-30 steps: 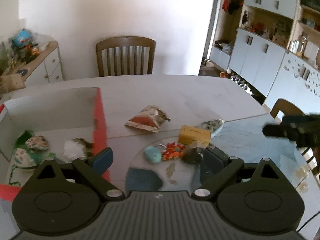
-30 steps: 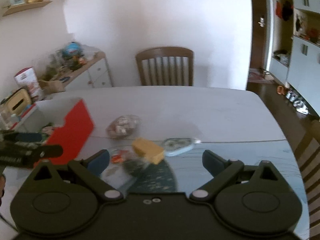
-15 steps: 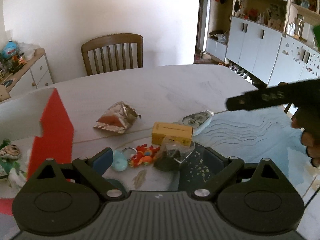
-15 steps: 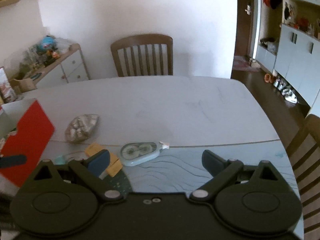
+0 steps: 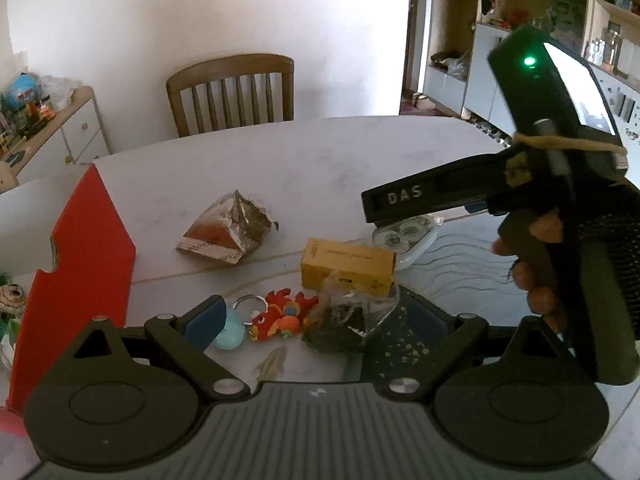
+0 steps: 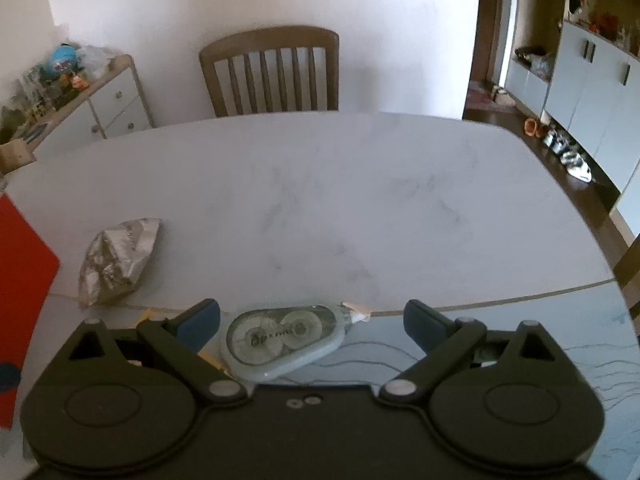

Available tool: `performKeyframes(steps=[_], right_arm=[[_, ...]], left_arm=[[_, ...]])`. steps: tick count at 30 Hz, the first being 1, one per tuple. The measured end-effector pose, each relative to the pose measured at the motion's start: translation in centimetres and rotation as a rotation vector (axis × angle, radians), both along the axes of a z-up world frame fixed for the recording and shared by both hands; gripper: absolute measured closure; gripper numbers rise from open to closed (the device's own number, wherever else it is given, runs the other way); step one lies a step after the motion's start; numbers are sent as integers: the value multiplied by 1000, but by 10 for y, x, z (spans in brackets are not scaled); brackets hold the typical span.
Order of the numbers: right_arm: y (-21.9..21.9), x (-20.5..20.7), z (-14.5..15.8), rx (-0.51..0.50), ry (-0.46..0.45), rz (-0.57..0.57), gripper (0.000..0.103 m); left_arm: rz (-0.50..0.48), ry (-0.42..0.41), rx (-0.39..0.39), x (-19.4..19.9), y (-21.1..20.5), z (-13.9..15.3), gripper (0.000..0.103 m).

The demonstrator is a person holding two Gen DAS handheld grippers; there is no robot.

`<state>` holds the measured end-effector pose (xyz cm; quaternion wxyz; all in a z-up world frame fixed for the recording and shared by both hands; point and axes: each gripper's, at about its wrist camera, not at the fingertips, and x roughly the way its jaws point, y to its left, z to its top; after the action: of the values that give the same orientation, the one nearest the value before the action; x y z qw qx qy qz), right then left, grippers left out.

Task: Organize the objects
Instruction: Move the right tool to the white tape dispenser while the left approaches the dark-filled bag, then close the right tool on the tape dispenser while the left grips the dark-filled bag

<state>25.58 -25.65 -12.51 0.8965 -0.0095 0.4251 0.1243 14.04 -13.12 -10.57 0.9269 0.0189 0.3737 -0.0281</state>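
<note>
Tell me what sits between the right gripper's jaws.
The correction tape lies on the table between the open right gripper jaws, nearer the left one; right wrist view.

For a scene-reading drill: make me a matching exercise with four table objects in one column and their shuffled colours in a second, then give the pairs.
Things:
1. small box
2. correction tape dispenser
3. storage box flap
4. round keyring tag

Colours:
A. red
B. light blue
C. yellow
D. clear, pale green

Pairs: 1-C, 2-D, 3-A, 4-B
</note>
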Motion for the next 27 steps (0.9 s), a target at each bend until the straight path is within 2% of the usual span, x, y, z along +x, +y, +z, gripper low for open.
performKeyframes(steps=[5,13,27], right_arm=[[13,8,-11,-21,12,-20,5],[27,17,-24,-117,11,-40,4],[14,7,-31,-125,27,34,4]], left_arm=[[13,15,2,4,3,-5,6],[7,23,8,9,-1,-10,6],[-8,27,14,18,-10,-18,6]])
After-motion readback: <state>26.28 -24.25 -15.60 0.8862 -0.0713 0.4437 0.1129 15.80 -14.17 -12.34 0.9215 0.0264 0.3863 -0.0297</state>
